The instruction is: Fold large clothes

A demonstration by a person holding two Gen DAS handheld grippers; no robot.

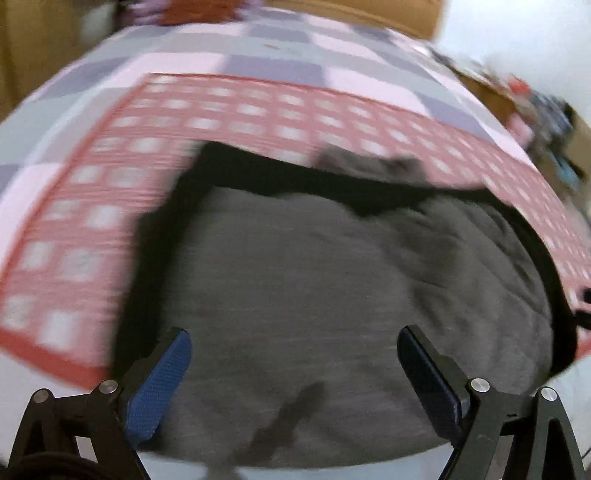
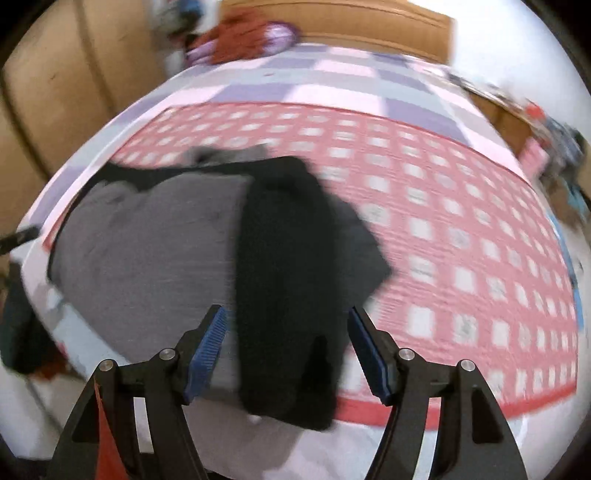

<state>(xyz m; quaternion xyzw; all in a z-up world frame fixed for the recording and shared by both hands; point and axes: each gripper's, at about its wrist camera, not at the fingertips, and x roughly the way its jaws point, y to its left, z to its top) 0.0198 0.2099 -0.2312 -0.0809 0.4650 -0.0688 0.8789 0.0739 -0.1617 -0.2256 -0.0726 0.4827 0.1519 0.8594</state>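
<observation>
Left gripper: the left gripper (image 1: 293, 354) hangs over the grey garment (image 1: 332, 314) with its blue-padded fingers (image 1: 162, 384) spread wide; nothing lies between them.
Right gripper: the right gripper (image 2: 286, 343) is also spread, holding nothing; its fingers (image 2: 208, 350) straddle the black sleeve (image 2: 284, 295) without visibly touching it.
Garment: the grey garment (image 2: 155, 251) lies flattened on the red checked blanket (image 2: 461, 240), near the front edge of the bed, its lower hem reaching the white edge.
Sleeve: a black panel runs lengthwise down the garment's right side and overhangs the blanket's red border at the near end.
Collar end: a black band and a small grey lump (image 1: 369, 162) lie at the far edge of the garment; blur hides what it is.
Bed: a pink, grey and purple checked sheet (image 1: 258, 59) shows beyond the blanket.
Surroundings: a wooden headboard (image 2: 351, 26) and a red and purple bundle (image 2: 243, 37) sit at the far end; a wooden wardrobe (image 2: 55, 92) stands to the left; cluttered items (image 2: 554, 147) sit at the right, too blurred to name.
In the way: only the black sleeve, lying directly between the right gripper's fingers.
</observation>
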